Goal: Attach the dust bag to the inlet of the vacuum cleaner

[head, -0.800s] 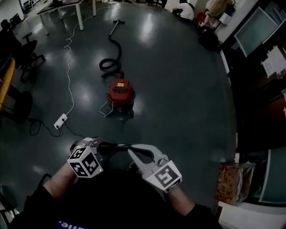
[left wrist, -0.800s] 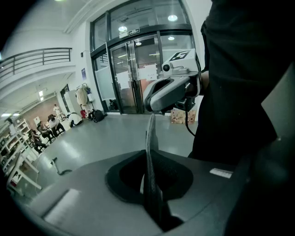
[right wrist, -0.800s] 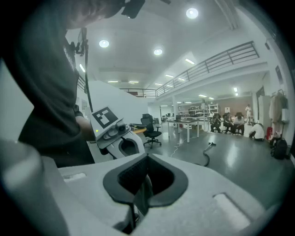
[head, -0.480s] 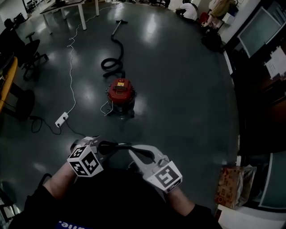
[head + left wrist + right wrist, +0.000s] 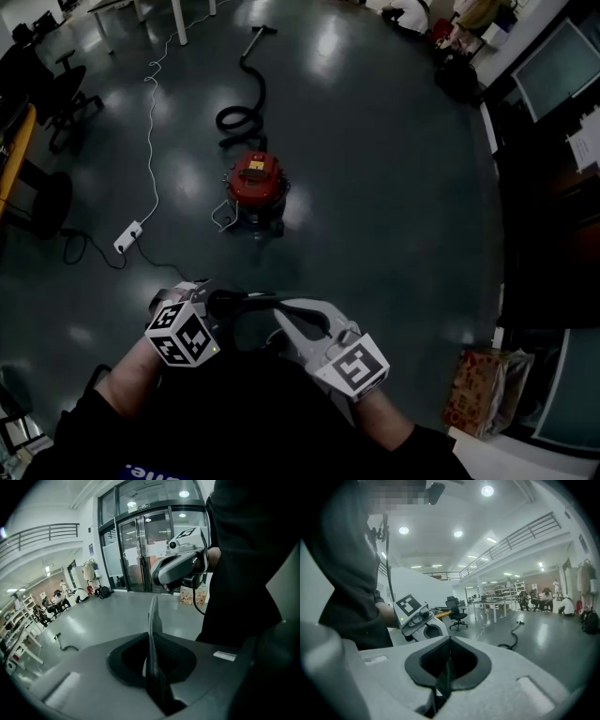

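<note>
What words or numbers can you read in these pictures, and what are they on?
Nothing reads clearly enough to quote.
Yellow label on the red vacuum cleaner: too small.
Marker cubes: black-and-white squares, no words.
Patterned bag on the floor: blurred.
Blue print on the person's shirt: cut off at the edge.
Notices on the glass doors: blurred.

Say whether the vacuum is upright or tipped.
Upright: the vacuum stands on the floor, red top facing up.

Dim, fisheye-warped views; ceiling lights [image 5: 487, 490] glare off the glossy floor [image 5: 328, 37].
</note>
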Tool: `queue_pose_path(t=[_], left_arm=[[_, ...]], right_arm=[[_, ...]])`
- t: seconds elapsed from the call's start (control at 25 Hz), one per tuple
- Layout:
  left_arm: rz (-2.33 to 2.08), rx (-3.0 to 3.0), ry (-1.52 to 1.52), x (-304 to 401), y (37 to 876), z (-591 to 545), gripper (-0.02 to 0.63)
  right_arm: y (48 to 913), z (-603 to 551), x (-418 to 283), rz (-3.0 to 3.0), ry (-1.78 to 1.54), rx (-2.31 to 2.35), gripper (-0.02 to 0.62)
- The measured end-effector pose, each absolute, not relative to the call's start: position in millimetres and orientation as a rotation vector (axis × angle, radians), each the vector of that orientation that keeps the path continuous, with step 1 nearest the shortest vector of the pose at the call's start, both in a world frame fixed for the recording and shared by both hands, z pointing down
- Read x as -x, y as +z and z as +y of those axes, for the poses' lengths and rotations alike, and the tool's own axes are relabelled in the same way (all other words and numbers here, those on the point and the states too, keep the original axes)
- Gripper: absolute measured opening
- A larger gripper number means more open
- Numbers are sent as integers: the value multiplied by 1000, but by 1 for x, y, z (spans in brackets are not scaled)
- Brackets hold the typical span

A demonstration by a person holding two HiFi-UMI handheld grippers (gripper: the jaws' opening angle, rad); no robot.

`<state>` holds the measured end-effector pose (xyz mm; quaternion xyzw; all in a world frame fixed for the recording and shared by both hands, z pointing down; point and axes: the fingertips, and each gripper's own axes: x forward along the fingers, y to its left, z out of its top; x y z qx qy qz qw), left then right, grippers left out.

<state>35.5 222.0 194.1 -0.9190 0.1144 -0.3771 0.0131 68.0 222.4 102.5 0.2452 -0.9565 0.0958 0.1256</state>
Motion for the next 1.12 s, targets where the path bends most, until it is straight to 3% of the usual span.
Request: queue_pose_path(t=[0.68,1.12], left_arm=[[302,2879,-1075,54,274,79,23],[232,2818,-1256,34,355,43,23]], right_arm=[[167,100,5,-2451,567,-1067,3],[223,47,7,-2494,655,-958,3]])
